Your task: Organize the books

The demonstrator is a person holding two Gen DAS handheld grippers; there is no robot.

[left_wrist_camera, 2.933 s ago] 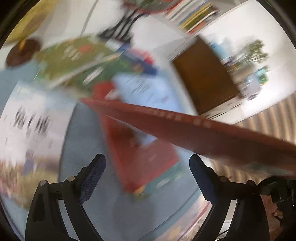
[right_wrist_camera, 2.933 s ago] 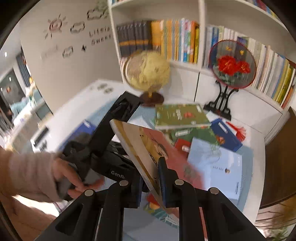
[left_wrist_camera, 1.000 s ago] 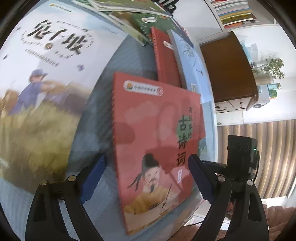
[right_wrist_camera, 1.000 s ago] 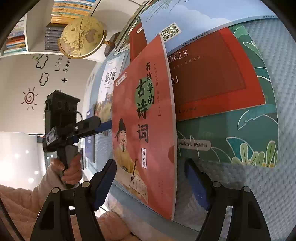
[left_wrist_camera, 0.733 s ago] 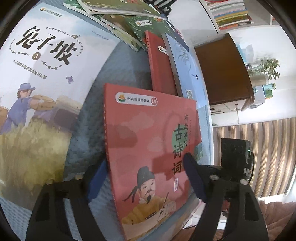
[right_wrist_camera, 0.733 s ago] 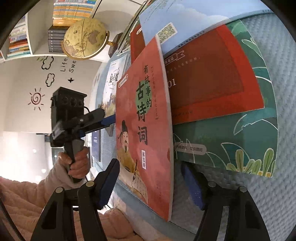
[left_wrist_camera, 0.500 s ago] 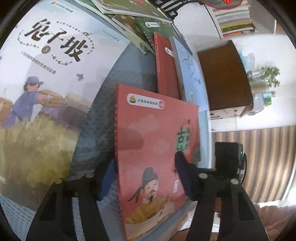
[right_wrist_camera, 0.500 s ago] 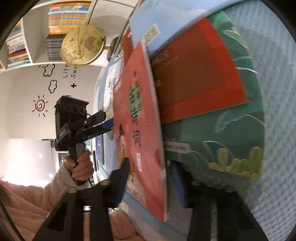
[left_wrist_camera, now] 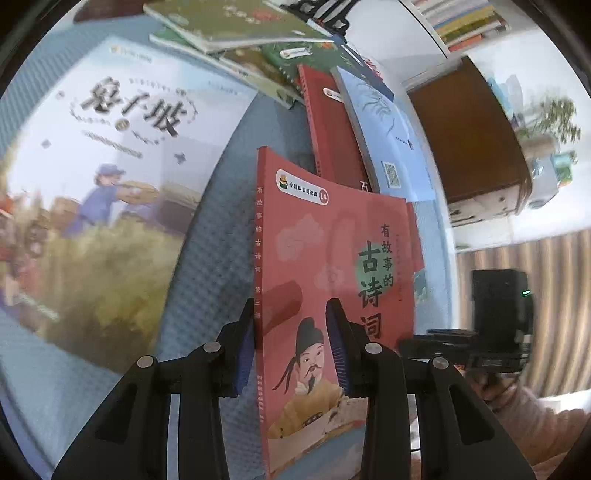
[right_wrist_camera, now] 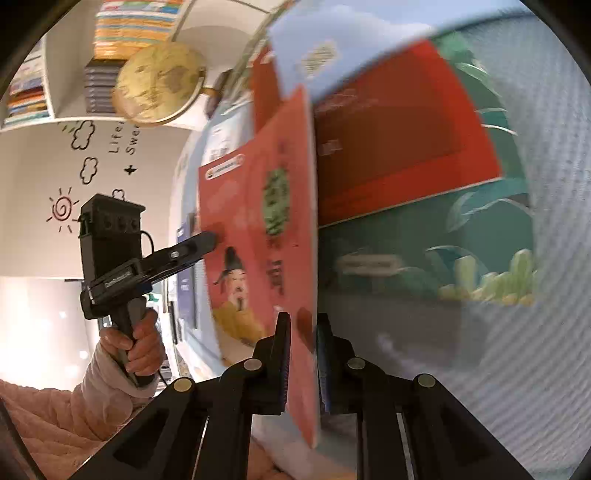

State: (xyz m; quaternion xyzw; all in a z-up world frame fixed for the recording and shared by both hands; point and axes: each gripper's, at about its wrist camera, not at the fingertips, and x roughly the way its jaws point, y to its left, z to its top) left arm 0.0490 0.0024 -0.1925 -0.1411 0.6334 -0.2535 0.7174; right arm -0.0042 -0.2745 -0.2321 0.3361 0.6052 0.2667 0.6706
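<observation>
A red picture book (left_wrist_camera: 332, 258) with a cartoon poet on its cover lies tilted, half lifted off the blue-grey mat (left_wrist_camera: 214, 280). My left gripper (left_wrist_camera: 291, 347) straddles its spine edge. Its jaws are closing, the left pad is at the spine, and a gap still shows at the right pad. In the right wrist view the same red book (right_wrist_camera: 258, 229) stands almost edge-on. My right gripper (right_wrist_camera: 303, 354) is closing on its long edge, with both pads against the covers. The left gripper (right_wrist_camera: 207, 240) also shows there, at the book's far edge.
A large white-and-blue farmer book (left_wrist_camera: 110, 177), a dark red book (left_wrist_camera: 332, 125), a pale blue book (left_wrist_camera: 384, 122) and green books (left_wrist_camera: 240, 26) cover the mat. A teal book (right_wrist_camera: 424, 258) lies under the red ones. A globe (right_wrist_camera: 159, 81), shelves and a brown cabinet (left_wrist_camera: 469, 136) surround the table.
Both grippers' jaws have drawn in from wide around the red poet book to its edges. The book has tipped up off the mat, nearly edge-on to the right camera.
</observation>
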